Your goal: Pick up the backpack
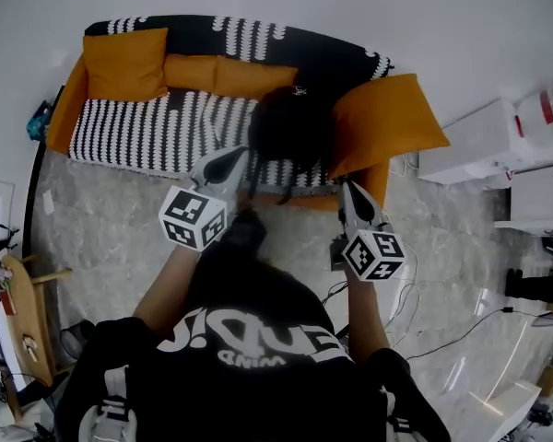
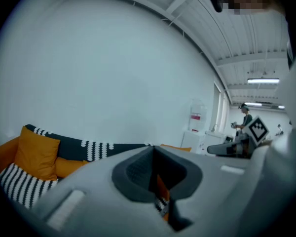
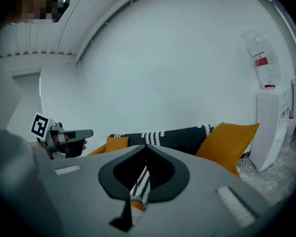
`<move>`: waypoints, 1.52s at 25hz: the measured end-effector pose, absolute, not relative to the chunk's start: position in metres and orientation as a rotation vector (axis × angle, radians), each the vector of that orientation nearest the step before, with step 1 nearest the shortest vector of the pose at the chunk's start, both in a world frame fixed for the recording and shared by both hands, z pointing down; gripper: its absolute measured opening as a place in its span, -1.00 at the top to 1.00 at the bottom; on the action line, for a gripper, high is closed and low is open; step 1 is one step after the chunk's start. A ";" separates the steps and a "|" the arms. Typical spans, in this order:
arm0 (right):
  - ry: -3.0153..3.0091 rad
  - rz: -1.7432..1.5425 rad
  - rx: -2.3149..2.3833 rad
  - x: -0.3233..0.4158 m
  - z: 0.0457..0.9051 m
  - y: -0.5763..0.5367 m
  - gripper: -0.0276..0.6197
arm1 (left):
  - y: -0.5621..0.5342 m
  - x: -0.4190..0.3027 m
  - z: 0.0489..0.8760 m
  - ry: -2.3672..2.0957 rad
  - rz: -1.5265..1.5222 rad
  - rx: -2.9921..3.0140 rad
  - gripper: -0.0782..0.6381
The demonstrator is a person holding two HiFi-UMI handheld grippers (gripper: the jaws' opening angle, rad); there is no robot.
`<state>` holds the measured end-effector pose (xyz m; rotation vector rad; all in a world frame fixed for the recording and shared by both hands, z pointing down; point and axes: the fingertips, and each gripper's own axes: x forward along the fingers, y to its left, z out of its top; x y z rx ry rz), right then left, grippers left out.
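Pointing toward the sofa [image 1: 147, 127] on the far side, the left gripper [image 1: 232, 157] and the right gripper [image 1: 347, 191] both have their jaws pressed together with nothing between them. The black backpack [image 1: 290, 125] sits on the sofa's seat just beyond the two tips, with a large orange cushion [image 1: 387, 122] beside it on the right.
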<state>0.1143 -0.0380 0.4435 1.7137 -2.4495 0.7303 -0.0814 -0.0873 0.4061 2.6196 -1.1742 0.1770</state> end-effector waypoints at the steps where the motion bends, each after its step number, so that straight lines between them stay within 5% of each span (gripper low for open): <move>1: -2.443 0.730 1.723 0.115 0.442 -0.051 0.91 | -0.102 -0.080 0.406 -1.163 0.178 2.623 0.78; 15: -2.359 0.750 1.921 0.131 0.417 -0.201 0.91 | -0.272 -0.072 0.400 -0.987 0.188 2.684 0.78; 29: -2.406 0.733 1.832 0.155 0.416 -0.246 0.85 | -0.305 -0.043 0.395 -1.026 0.173 2.669 0.77; 35: -2.427 0.778 1.776 0.169 0.421 -0.259 0.54 | -0.312 -0.039 0.396 -1.063 0.164 2.615 0.39; 38: -2.452 0.797 1.734 0.168 0.426 -0.262 0.24 | -0.314 -0.035 0.403 -1.066 0.160 2.591 0.02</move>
